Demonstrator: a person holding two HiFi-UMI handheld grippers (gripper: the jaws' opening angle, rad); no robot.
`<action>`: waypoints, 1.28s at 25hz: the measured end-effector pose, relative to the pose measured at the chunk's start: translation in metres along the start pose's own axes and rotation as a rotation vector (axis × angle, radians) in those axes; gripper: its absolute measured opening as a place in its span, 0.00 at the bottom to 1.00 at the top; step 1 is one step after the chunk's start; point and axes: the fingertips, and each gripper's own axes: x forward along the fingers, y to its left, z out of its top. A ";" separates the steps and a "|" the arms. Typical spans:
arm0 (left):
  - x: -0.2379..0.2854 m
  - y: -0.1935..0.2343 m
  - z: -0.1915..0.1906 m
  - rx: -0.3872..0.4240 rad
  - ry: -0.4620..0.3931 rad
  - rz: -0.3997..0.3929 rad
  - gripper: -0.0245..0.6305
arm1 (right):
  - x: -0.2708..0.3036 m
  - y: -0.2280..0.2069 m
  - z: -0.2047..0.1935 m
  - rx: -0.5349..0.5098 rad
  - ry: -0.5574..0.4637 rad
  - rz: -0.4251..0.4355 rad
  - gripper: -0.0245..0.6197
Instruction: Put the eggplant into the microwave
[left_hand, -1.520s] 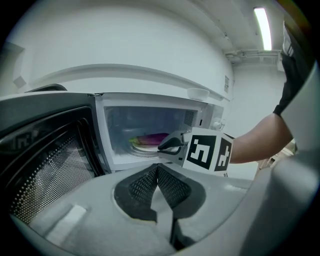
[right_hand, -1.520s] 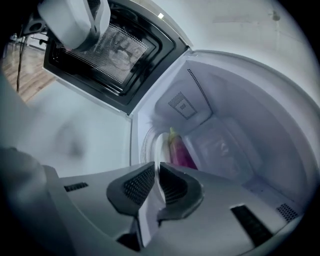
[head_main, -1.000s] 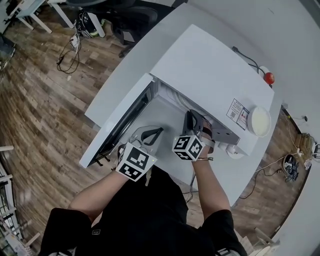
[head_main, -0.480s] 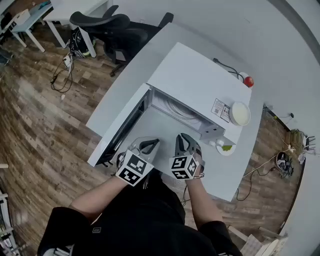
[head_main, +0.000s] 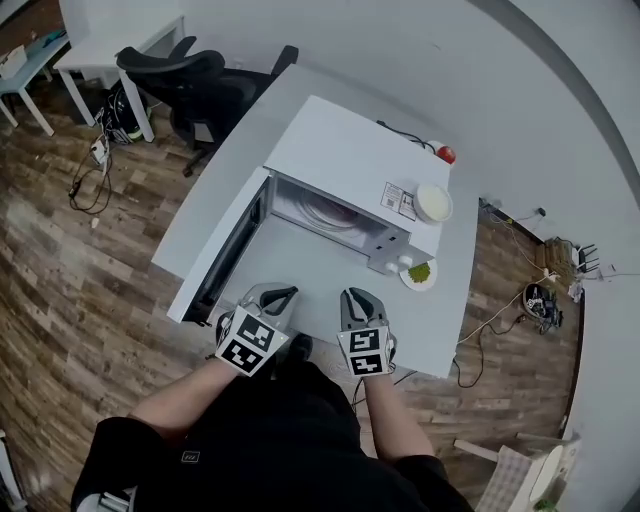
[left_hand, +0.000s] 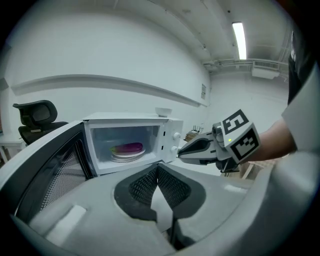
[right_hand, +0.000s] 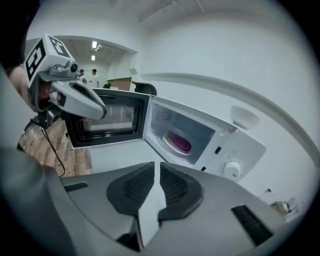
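The eggplant (left_hand: 128, 147) lies on a round plate (left_hand: 120, 156) inside the cavity of the microwave (head_main: 350, 160). It is purple and rests lengthwise across the plate, clear of the cavity walls. The microwave door (head_main: 232, 252) stands fully open, hinged at the left side of the cavity as seen from the head view. The control panel with its knob (right_hand: 231, 169) is to the right of the cavity. A white bowl (head_main: 433, 203) sits on top of the microwave, above the control panel.

The microwave stands on a white desk (head_main: 300, 255). Both claws are held over the near edge of the desk, in front of the open cavity and well apart from the eggplant.

- Left claw (left_hand: 158, 169): the jaw tips meet and nothing is between them.
- Right claw (right_hand: 156, 167): the jaws are set narrow, with a thin slit between the pads. Nothing is between them.

A small plate with green contents (head_main: 420, 272) rests on the desk just beside the microwave's right front corner. A red round object (head_main: 446, 154) lies behind the microwave. A black office chair (head_main: 185, 70) stands on the wooden floor beyond the desk.
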 end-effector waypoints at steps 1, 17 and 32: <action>-0.003 -0.002 0.001 0.004 -0.004 -0.001 0.05 | -0.010 0.000 -0.001 -0.017 -0.005 -0.014 0.11; -0.008 -0.089 0.009 -0.057 -0.008 0.044 0.05 | -0.136 -0.021 -0.027 0.434 -0.239 0.198 0.10; -0.033 -0.189 0.060 -0.255 -0.148 0.108 0.05 | -0.235 -0.065 -0.056 0.522 -0.388 0.324 0.07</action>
